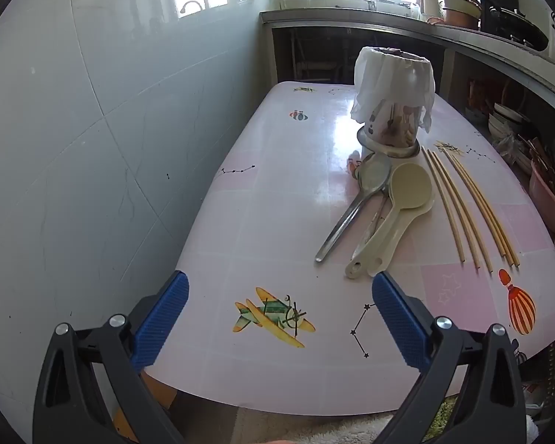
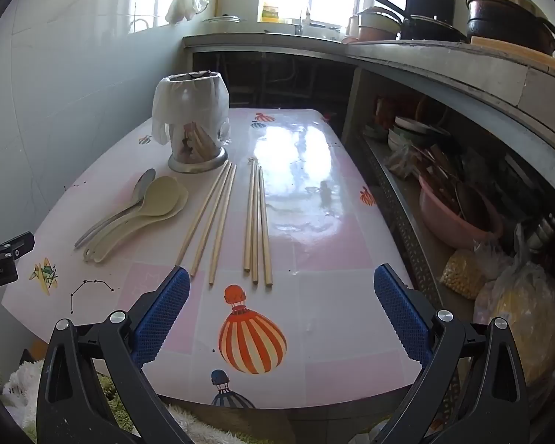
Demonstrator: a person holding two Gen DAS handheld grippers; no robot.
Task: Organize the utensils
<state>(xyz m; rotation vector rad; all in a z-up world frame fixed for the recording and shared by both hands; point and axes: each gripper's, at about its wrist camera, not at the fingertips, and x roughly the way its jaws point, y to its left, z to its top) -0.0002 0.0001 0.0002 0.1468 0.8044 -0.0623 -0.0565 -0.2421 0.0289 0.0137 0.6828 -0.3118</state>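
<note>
Pink vinyl covers the counter (image 1: 277, 222), and from the left wrist view the left tongs (image 1: 280, 290) hang wide open over its near edge, holding nothing. Ahead lie the spoons (image 1: 384, 207), one metal and, as far as I can tell, two cream ones stacked, their bowls just beside the holder (image 1: 392, 107), a bag-lined cup near the far end.

From the right wrist view the right tongs (image 2: 282, 283) are equally wide and empty, poised just short of the chopsticks (image 2: 236, 222): six, in two groups of three, tips toward the holder. Nothing seems sorted yet. Next, I judge, calls for closing on one thin stick group and lifting it into the holder.
</note>
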